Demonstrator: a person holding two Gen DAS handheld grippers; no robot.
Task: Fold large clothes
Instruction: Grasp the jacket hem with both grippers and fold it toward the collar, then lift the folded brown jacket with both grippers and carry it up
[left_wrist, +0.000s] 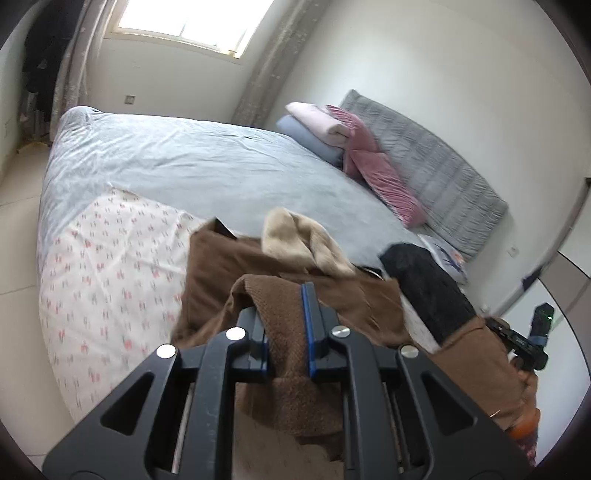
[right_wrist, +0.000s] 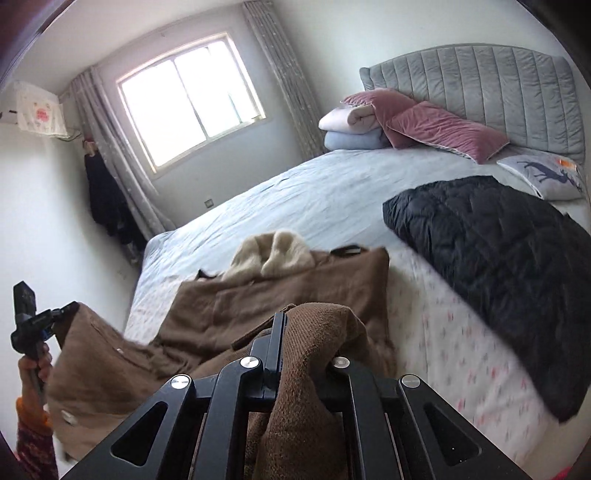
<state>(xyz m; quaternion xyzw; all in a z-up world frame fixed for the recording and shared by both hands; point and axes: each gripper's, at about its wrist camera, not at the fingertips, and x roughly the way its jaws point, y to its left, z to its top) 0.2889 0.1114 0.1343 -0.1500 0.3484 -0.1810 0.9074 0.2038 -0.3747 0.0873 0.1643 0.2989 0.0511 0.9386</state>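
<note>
The brown coat (right_wrist: 280, 295) lies on the near part of the bed (right_wrist: 303, 199), over a white sheet with small pink print (left_wrist: 110, 266). In my right wrist view its long axis runs away from me: the cream fleece collar (right_wrist: 273, 254) points toward the far side of the bed and the window (right_wrist: 192, 99), and the hem end comes toward the cameras. The body lies partly flat; the near portion is lifted and bunched.

My left tongs (left_wrist: 284, 325) are closed on a fold of the coat's brown knit-textured fabric, which stands between the blue-edged fingers (left_wrist: 308, 325) and drapes down behind them. My right tongs (right_wrist: 299, 343) likewise grip a fold of the same fabric; it humps over the fingers and hides the right one. In the right wrist view, the left tongs appear at the left edge, holding up a flap of the coat clear of the bed.

A black quilted jacket (right_wrist: 498, 266) lies just beside the coat on the right, toward the headboard; whether the two touch I cannot tell. Further out, a printed pillow (right_wrist: 543, 177) and a pink cushion (right_wrist: 443, 129) rest against the grey padded headboard (right_wrist: 498, 81), with folded blankets (right_wrist: 351, 125) stacked beside the cushion. Grey curtains (right_wrist: 288, 85) flank the window.
</note>
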